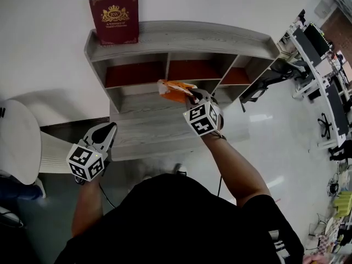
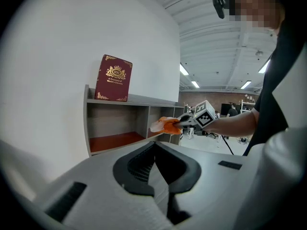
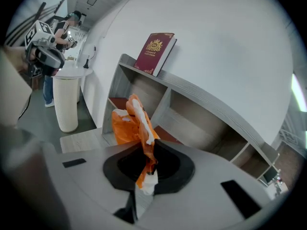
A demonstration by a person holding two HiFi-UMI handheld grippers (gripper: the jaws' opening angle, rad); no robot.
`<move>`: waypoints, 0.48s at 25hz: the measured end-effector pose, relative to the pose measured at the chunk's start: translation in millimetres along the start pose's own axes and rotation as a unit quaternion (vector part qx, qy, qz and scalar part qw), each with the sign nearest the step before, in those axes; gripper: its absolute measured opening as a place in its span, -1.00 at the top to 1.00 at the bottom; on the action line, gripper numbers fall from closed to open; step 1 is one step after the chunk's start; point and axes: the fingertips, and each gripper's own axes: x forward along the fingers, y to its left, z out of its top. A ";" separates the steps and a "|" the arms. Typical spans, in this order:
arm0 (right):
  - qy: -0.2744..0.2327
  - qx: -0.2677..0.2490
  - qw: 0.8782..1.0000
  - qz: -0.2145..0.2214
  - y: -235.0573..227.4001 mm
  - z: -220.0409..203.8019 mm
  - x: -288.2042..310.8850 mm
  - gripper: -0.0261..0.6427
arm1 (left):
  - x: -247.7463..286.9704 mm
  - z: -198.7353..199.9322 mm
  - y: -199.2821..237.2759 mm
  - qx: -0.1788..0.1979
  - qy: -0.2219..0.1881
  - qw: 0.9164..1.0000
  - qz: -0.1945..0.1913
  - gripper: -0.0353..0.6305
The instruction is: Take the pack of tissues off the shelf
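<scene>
The pack of tissues (image 1: 175, 90) is orange and white and crumpled. My right gripper (image 1: 193, 97) is shut on it and holds it in the air just in front of the middle compartment of the grey shelf (image 1: 181, 37). In the right gripper view the pack (image 3: 132, 123) sticks up from between the jaws of the right gripper (image 3: 146, 164). My left gripper (image 1: 110, 130) hangs low at the left with its jaws together and nothing in them. The left gripper view shows its jaws (image 2: 160, 176) below, with the pack (image 2: 165, 125) and the right gripper (image 2: 184, 122) beyond.
A dark red book (image 1: 114, 15) leans on the wall on top of the shelf. The shelf's compartments have red floors. A low grey step (image 1: 159, 131) lies before the shelf. A white round pedestal table (image 1: 16, 142) stands at the left. Office desks (image 1: 319, 65) fill the right.
</scene>
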 end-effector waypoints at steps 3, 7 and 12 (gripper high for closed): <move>-0.001 0.013 1.000 -0.004 -7.6 -9.4 -16.4 0.84 | 11.0 3.0 -8.6 0.005 0.002 1.000 -0.012 0.84; -0.002 0.026 1.000 -0.011 -17.8 -19.4 -40.0 0.84 | 27.6 6.0 -20.8 0.007 0.005 0.999 -0.030 0.84; 0.004 0.037 0.999 -0.024 -29.2 -39.7 -64.6 0.84 | 48.1 7.5 -33.1 0.014 0.008 0.999 -0.050 0.84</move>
